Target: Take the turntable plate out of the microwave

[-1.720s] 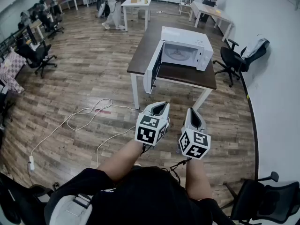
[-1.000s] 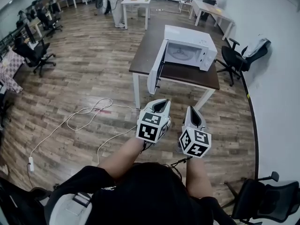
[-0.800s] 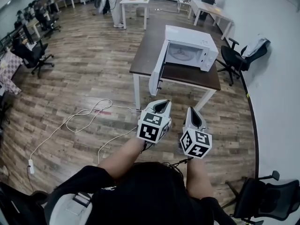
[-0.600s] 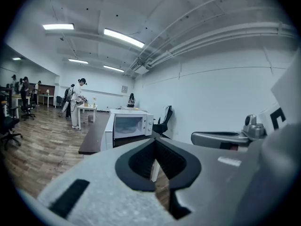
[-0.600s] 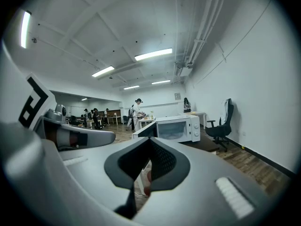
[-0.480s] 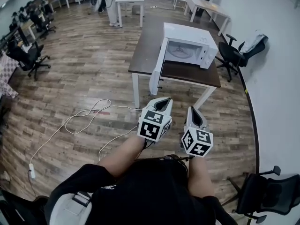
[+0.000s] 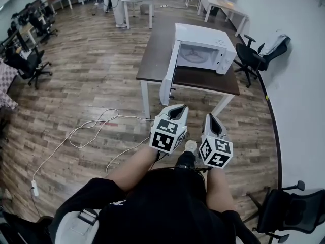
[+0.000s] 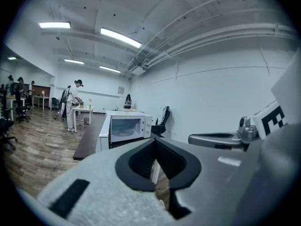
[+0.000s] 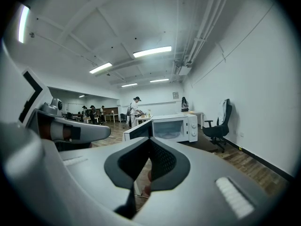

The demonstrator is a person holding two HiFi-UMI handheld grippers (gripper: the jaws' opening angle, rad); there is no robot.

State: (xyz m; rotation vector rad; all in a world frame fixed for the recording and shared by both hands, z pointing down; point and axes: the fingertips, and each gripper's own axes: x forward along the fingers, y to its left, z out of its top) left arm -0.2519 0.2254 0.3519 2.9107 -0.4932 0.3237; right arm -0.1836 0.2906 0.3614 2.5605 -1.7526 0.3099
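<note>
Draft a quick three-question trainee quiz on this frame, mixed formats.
1. Relative to the white box-shaped microwave, where is the round glass turntable plate? A on top; B inside; C in front.
2. True or false: the microwave's door is shut.
3. Fill in: the left gripper and the right gripper both have jaws ___.
Key: 1 B. 2 False, the white door stands open. 3 Shut, nothing held.

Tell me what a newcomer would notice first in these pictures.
The white microwave stands on the dark table ahead, its door swung open and the turntable plate pale inside. Nearer, the left gripper and right gripper, with black-and-white marker cubes, point toward it, both shut and empty. A white cable loops across the wood floor at left.
</note>
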